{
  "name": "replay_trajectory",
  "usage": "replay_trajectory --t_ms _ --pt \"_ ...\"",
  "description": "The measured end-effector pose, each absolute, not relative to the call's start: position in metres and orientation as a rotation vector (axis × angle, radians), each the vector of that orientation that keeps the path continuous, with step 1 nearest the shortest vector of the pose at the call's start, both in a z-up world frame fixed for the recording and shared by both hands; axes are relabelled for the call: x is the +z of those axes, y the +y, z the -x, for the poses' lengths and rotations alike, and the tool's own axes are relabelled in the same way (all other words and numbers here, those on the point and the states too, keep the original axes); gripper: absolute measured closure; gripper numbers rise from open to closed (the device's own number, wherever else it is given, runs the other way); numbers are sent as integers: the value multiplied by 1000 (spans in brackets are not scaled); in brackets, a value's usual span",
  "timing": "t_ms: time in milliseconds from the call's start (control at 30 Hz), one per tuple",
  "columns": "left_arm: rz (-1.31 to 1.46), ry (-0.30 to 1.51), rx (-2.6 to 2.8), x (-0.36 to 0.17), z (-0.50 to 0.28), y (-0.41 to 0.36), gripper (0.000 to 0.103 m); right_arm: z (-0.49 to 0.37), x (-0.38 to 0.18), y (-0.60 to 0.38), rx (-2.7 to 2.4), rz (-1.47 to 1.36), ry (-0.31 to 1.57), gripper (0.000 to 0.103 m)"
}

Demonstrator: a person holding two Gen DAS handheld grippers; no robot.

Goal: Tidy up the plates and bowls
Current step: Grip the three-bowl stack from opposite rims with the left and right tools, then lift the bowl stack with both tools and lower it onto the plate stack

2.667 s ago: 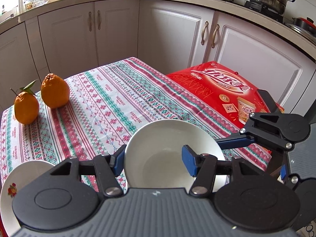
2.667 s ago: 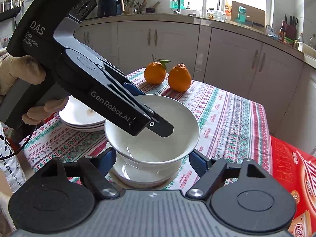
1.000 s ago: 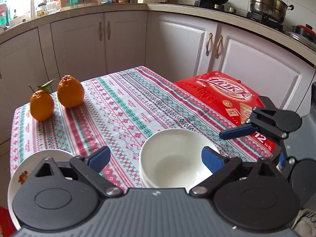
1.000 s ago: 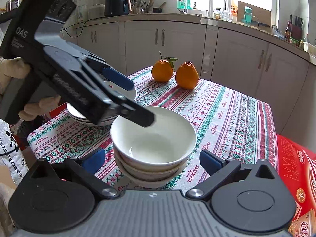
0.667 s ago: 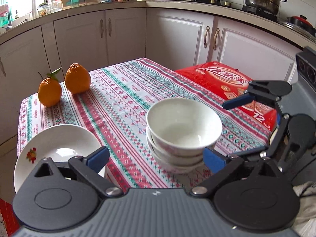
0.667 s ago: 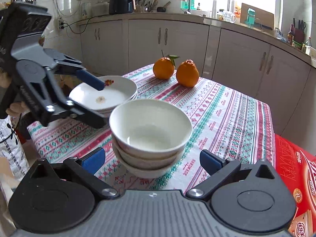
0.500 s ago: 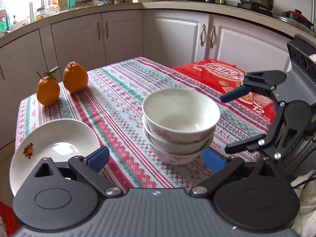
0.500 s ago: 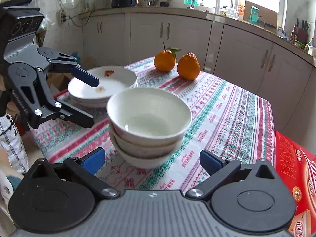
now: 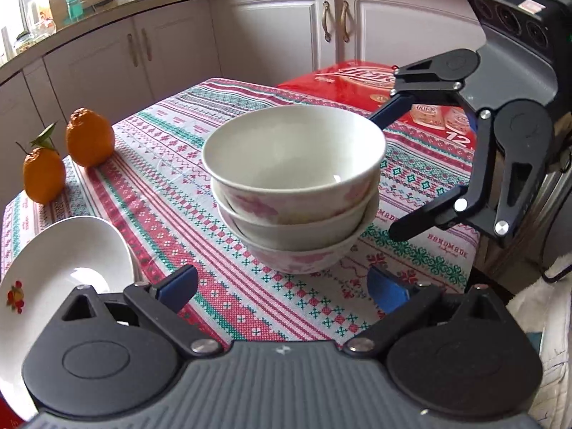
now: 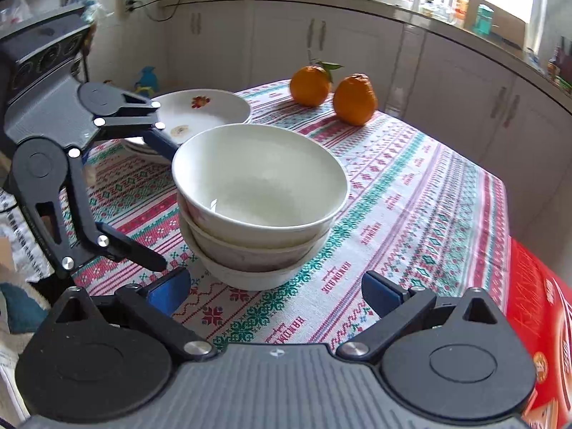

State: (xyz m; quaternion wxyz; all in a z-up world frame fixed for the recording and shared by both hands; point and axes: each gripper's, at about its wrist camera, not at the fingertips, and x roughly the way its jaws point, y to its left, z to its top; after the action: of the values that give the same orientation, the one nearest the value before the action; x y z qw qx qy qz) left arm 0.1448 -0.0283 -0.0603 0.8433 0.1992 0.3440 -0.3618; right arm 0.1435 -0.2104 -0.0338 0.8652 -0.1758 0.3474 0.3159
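Three white bowls with pink flowers sit nested in one stack (image 9: 293,193) (image 10: 257,200) on the patterned tablecloth. My left gripper (image 9: 282,284) is open, just short of the stack's base, nothing between its fingers. My right gripper (image 10: 275,291) is open too, facing the stack from the opposite side, empty. Each gripper shows in the other's view, with jaws spread beside the bowls and not touching them. A stack of white plates (image 10: 200,114) (image 9: 60,271) with a small flower print lies left of the bowls, near the table's edge.
Two oranges (image 10: 309,85) (image 10: 354,98) (image 9: 89,137) stand at the table's far corner. A red carton (image 9: 379,82) (image 10: 536,304) lies beyond the table's edge. White kitchen cabinets (image 9: 271,32) ring the table.
The left gripper let go of the top bowl onto the stack and opened. Both grippers have since drawn back and dropped lower, level with the stack.
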Motion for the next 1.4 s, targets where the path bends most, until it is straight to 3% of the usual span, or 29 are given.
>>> replay_trajectory --t_ms 400,767,1400 --pt "-507 748 -892 -64 -165 -34 6 -178 -43 -198 825 528 790 1" --pt "-554 783 -1013 -64 -184 -40 21 -191 -43 -185 959 618 823 5" --pt "-589 813 -1108 -63 -204 -47 22 -202 -43 -184 1020 589 861 14"
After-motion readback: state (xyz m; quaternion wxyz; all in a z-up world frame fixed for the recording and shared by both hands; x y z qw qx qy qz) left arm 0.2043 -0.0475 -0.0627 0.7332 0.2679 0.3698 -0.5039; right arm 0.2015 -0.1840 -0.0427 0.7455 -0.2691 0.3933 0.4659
